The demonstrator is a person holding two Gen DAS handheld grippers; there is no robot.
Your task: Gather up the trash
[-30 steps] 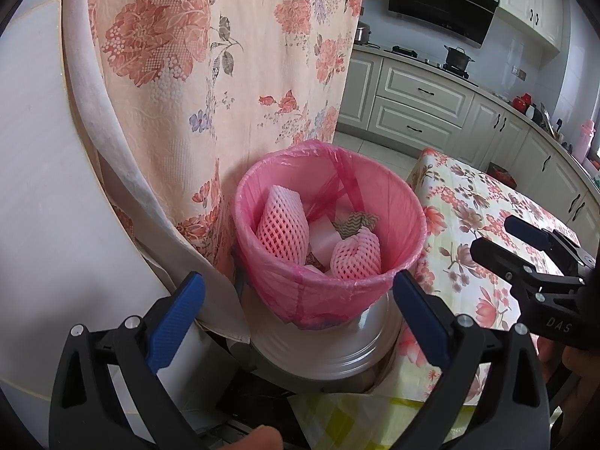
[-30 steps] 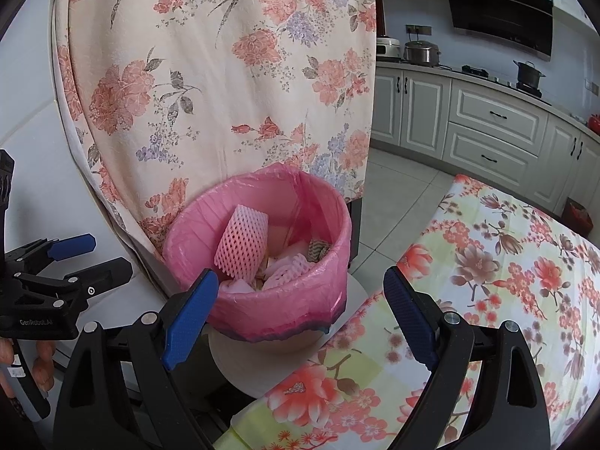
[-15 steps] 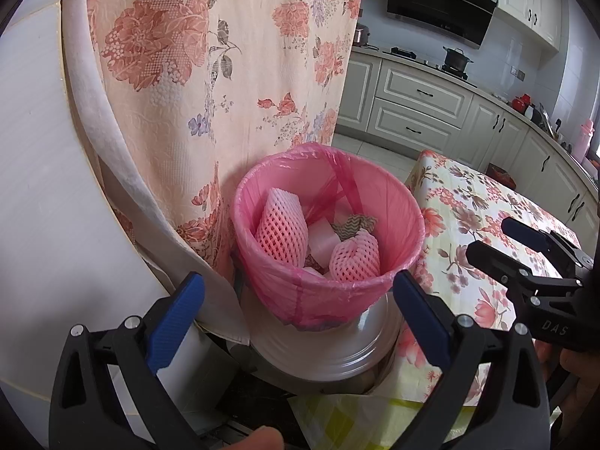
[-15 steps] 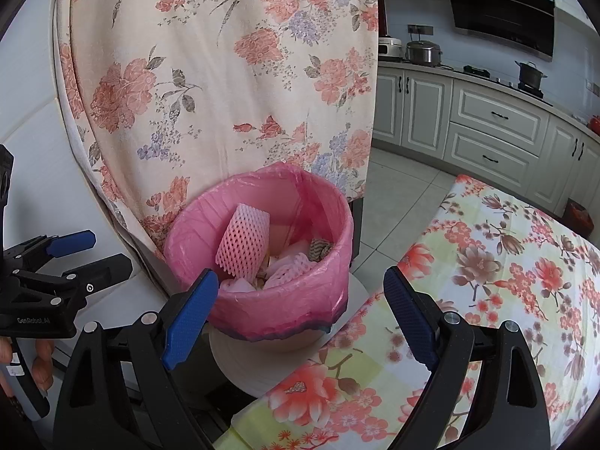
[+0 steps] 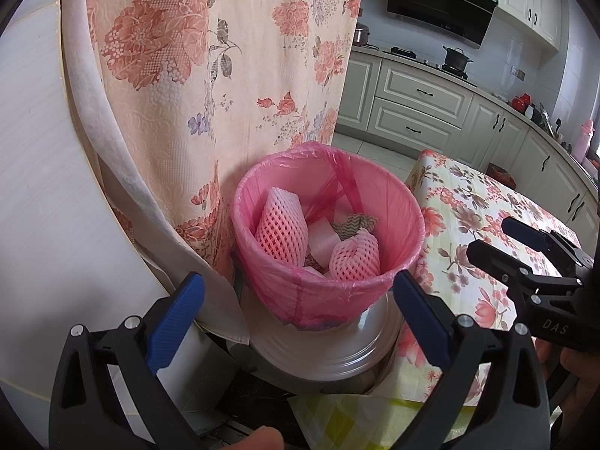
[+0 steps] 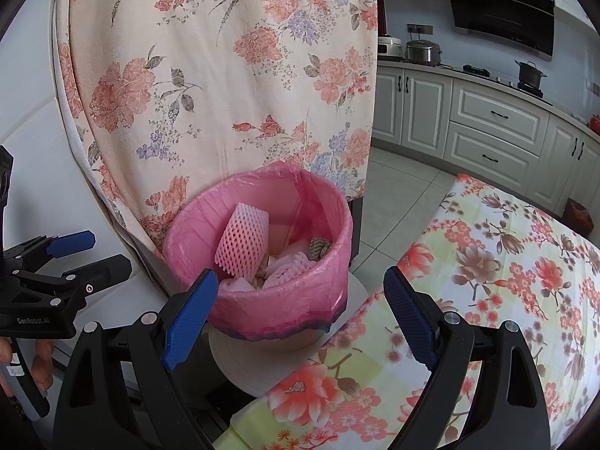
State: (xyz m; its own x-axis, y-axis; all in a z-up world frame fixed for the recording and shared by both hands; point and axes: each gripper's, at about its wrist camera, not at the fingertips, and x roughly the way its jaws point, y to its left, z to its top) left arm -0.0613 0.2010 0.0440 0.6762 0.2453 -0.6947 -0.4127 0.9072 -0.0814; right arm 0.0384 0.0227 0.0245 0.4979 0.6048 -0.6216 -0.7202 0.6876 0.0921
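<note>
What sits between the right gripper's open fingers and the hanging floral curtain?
The pink-lined bin, holding foam fruit nets, stands between right gripper and curtain; right wrist view.

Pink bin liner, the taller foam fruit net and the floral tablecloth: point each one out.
pink bin liner (image 5: 322, 296): left wrist view, front outer wall.
taller foam fruit net (image 5: 281, 227): left wrist view, middle of mesh.
floral tablecloth (image 6: 506, 281): right wrist view, bare top.

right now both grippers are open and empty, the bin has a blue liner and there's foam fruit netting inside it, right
Not quite: the liner is pink, not blue, as the left wrist view shows. The rest holds: the left gripper and right gripper are both open and empty, and foam fruit netting lies inside the bin.
</note>
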